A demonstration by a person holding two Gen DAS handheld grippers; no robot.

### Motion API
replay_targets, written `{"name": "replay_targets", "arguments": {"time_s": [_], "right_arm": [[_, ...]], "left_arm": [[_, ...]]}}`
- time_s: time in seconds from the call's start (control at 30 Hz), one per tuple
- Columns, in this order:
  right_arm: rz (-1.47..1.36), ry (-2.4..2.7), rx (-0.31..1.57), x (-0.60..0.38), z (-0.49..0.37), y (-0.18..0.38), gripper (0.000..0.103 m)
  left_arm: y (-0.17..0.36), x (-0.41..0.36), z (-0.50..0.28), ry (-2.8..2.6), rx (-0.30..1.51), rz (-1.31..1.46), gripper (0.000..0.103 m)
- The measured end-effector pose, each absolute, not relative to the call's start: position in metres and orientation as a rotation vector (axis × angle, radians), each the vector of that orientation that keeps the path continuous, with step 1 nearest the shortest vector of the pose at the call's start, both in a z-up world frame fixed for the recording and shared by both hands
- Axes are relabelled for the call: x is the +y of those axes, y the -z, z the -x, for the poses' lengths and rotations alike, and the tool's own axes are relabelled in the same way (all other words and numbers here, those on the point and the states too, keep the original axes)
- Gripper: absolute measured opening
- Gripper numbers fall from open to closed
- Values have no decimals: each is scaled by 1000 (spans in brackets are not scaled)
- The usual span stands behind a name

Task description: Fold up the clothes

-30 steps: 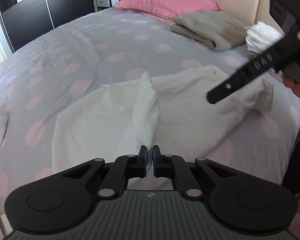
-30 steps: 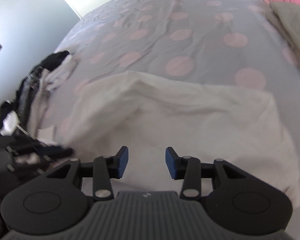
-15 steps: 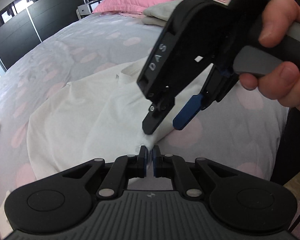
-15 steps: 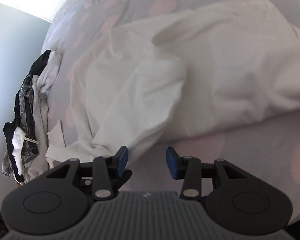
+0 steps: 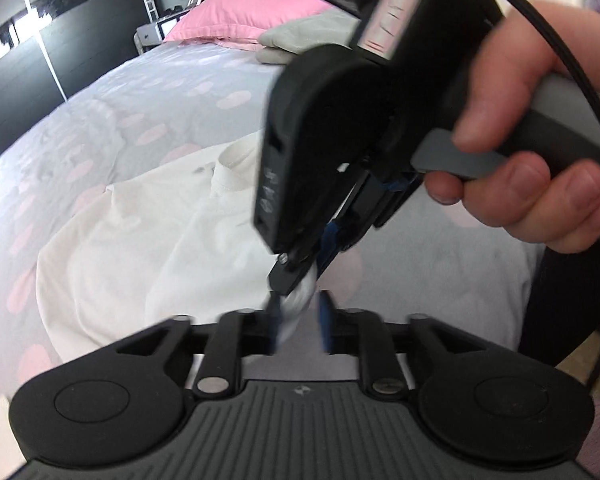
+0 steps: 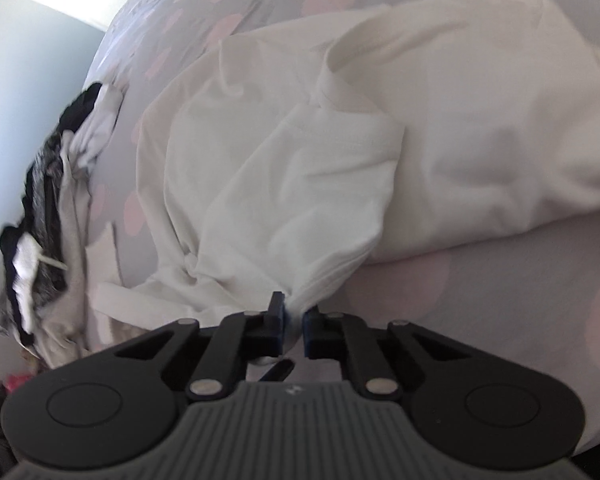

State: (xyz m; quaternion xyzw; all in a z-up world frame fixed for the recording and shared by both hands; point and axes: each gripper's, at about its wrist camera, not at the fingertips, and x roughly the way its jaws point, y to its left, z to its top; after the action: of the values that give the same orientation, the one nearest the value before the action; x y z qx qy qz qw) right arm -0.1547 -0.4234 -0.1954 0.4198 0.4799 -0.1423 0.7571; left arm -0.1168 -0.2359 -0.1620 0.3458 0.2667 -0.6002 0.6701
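Left wrist view: handover of a white T-shirt point(image 5: 148, 240) corner on the bed point(image 5: 160, 92). Right gripper point(image 5: 300, 276) has just closed, clenched on the bunched hem; left gripper point(image 5: 300, 326) has just been opening, fabric apparently loose between its jaws. Next: left withdraws to take another corner.

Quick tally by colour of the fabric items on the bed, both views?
White shirt: 1
Pink pillow: 1
Grey folded item: 1
Black-and-white clothes pile, pieces uncountable: 1
Total: 4
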Motion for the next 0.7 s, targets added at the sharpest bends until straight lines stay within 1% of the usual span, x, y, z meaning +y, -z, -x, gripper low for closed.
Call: {"name": "replay_targets", "arguments": {"time_s": [0.07,0.17,0.27,0.5,0.63,0.7], "right_arm": [[-808,323,1069,-421,158,188,9],[-711,363,1096,-422,166,183,8],[-692,389,1130,-428,182,181,8],[-612,585,1177,-466,242,171,6],[-598,707,1162,-496,265,165,6],[-614,741,1142,-509,271,163,6]], "left_arm": [[159,-232,118,1354,599,-775,38],[155,-226,115,1343,599,-775,42],[150,-222,107,1327,641,-726,45],[142,-224,87,1286,699,-684,47],[135,-229,75,1258,692,-713,47],[131,-231,66,1236,686,-727,49]]}}
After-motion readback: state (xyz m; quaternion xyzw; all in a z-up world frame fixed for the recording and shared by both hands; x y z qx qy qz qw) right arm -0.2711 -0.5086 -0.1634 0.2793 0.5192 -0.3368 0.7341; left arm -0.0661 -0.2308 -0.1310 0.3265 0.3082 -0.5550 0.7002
